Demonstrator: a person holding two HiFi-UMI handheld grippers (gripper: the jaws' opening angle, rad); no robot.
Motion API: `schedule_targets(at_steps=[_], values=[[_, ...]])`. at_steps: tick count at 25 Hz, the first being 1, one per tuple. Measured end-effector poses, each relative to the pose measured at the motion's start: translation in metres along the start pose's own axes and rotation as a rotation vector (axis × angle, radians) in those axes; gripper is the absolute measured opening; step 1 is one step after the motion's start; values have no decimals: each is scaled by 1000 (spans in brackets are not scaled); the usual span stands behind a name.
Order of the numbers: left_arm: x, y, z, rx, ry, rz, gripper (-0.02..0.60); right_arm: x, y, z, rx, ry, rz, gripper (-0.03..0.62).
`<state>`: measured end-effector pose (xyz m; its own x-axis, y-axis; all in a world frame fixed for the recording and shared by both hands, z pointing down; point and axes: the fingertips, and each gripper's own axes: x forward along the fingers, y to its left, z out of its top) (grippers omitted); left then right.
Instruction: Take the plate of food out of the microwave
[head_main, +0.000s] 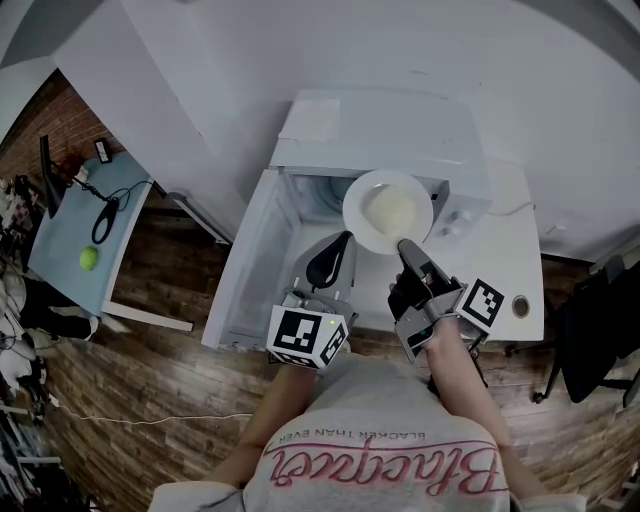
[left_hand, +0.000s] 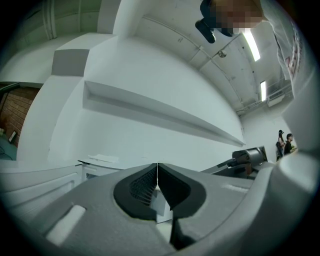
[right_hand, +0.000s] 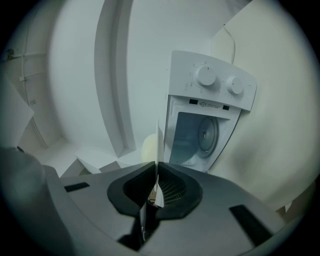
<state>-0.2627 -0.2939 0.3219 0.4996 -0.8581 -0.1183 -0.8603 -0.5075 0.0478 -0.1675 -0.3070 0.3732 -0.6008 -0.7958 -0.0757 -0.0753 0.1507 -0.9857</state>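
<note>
Microwave door (head_main: 245, 262) swung open at left, left tongs (head_main: 340, 246) clenched on nothing just right of it, plate (head_main: 362, 192) of pale food (head_main: 393, 210) in the air before the microwave (head_main: 380, 130), right tongs (head_main: 404, 247) grasping the plate's near rim, white worktop (head_main: 512, 262) at right.

I see all three pictures bright and pale, with little colour; the white microwave (head_main: 400, 135) almost melts into the white wall (head_main: 300, 50). The ceiling strip lights (left_hand: 251, 44) glare in the left gripper view. Both gripper views bend strongly and go black at the corners.
</note>
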Motion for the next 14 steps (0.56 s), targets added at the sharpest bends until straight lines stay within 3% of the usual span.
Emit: schedule_targets(at_steps=[14], values=[[4,5,5,18,-3,1,8,14,4,-8,-6,-105,10,24]])
